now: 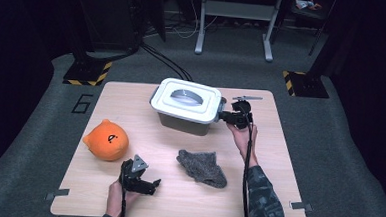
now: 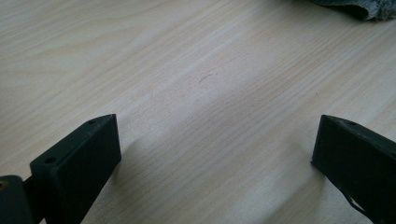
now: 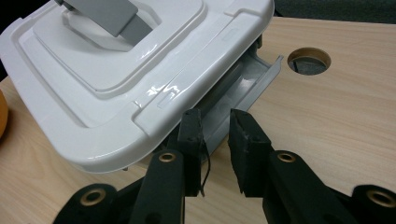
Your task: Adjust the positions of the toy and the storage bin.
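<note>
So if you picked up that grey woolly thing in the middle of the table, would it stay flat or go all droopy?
Probably droopy. The grey cloth lies crumpled with soft folds on the table, so it likely sags from wherever it is pinched. Its fuzzy, knit-looking surface should grip well rather than slip. It looks light, and would probably bunch up if pushed.

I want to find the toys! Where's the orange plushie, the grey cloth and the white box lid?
orange plushie (image 1: 106,140), high view, middle of its round body.
grey cloth (image 1: 201,167), high view, centre of the crumpled fabric.
white box lid (image 3: 93,100), right gripper view, flat top near the rim.
</note>
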Demonstrator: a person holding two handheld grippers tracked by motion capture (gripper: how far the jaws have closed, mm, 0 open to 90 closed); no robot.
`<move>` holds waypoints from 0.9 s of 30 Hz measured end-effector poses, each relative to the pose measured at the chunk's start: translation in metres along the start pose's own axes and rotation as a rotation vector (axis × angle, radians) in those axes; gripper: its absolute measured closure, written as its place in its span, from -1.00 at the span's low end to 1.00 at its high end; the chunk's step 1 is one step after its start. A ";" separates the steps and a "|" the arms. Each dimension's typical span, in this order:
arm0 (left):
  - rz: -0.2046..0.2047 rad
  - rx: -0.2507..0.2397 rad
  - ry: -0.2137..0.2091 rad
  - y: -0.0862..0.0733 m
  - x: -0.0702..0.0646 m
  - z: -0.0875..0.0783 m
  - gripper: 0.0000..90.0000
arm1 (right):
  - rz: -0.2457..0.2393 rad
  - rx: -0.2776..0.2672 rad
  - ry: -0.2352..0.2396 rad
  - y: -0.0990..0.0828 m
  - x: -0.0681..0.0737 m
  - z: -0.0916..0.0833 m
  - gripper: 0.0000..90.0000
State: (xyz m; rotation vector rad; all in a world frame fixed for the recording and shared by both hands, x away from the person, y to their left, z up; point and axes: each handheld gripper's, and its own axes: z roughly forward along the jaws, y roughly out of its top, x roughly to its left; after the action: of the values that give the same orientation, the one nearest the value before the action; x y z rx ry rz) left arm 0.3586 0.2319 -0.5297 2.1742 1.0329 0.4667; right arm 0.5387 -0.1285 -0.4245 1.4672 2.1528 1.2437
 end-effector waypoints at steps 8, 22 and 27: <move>-0.001 -0.003 0.001 0.000 0.000 0.000 -0.99 | 0.008 -0.003 -0.012 0.001 -0.001 0.002 0.57; 0.000 -0.003 0.000 0.000 0.000 0.000 -0.98 | 0.018 -0.069 -0.084 0.017 -0.019 0.012 0.59; -0.001 -0.003 -0.001 0.000 0.000 0.000 -0.98 | 0.012 -0.070 -0.087 0.020 -0.020 0.017 0.60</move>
State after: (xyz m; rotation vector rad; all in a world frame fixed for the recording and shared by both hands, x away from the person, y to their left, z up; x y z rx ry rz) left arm 0.3583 0.2319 -0.5298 2.1709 1.0322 0.4669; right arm 0.5713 -0.1345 -0.4240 1.4795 2.0273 1.2225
